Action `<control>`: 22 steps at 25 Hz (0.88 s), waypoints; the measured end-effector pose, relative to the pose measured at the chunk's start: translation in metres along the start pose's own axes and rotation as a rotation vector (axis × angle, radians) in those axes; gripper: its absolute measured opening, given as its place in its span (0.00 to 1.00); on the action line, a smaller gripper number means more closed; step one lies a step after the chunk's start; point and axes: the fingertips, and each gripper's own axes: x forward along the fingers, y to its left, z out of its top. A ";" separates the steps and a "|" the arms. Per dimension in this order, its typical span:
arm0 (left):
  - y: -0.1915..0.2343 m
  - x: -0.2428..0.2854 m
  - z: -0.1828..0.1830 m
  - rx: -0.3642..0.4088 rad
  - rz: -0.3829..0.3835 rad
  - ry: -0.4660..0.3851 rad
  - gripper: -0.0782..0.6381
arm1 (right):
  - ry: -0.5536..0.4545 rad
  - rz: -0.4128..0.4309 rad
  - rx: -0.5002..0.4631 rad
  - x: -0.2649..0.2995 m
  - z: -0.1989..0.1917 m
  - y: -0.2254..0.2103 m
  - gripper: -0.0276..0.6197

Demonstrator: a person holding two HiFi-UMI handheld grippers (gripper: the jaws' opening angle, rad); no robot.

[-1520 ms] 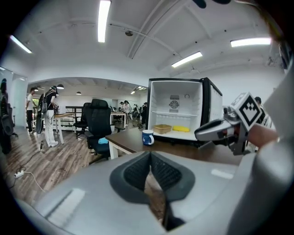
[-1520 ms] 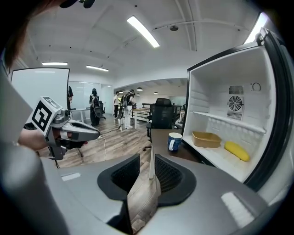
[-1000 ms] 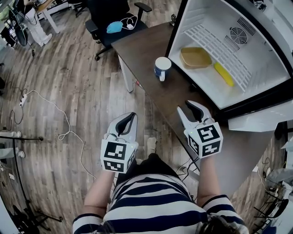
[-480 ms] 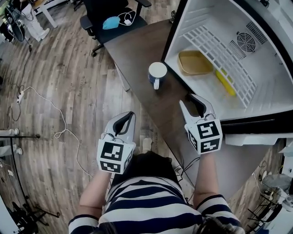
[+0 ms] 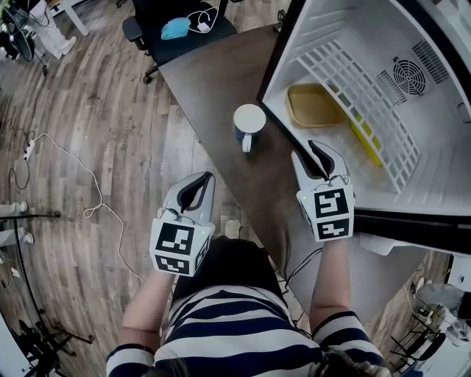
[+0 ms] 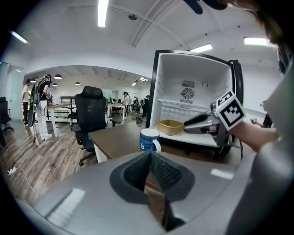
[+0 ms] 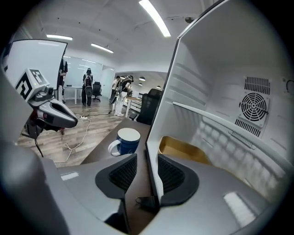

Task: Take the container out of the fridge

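Right tool (image 5: 307,152): I see its jaws opening, empty, near the yellow container (image 5: 313,105) in the fridge (image 5: 438,125).
Left tool (image 5: 200,181): clenched, empty.

- Your head camera looks steeply down on the desk (image 5: 213,81) and open fridge (image 5: 434,177).
- Your gripper cameras sit low, facing the fridge; all views share the blue mug (image 5: 249,119).

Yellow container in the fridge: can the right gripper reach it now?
Probably yes: the fridge stands open, the right gripper, jaws opening and empty, faces the container; the mug stands aside.
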 end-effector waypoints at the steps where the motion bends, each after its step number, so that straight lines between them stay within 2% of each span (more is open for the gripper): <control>1: 0.001 0.004 0.000 -0.001 -0.002 0.003 0.11 | 0.005 -0.006 -0.012 0.004 0.000 -0.004 0.25; 9: 0.010 0.032 0.003 -0.001 0.001 0.016 0.11 | 0.012 -0.019 -0.059 0.033 -0.008 -0.029 0.27; 14: 0.017 0.042 0.005 -0.003 0.011 0.022 0.11 | 0.010 -0.018 -0.165 0.044 -0.011 -0.034 0.30; 19: 0.017 0.052 0.003 -0.004 0.014 0.033 0.11 | 0.003 -0.011 -0.196 0.054 -0.015 -0.040 0.30; 22: 0.016 0.057 0.000 -0.005 0.009 0.039 0.11 | 0.001 -0.022 -0.269 0.060 -0.014 -0.041 0.30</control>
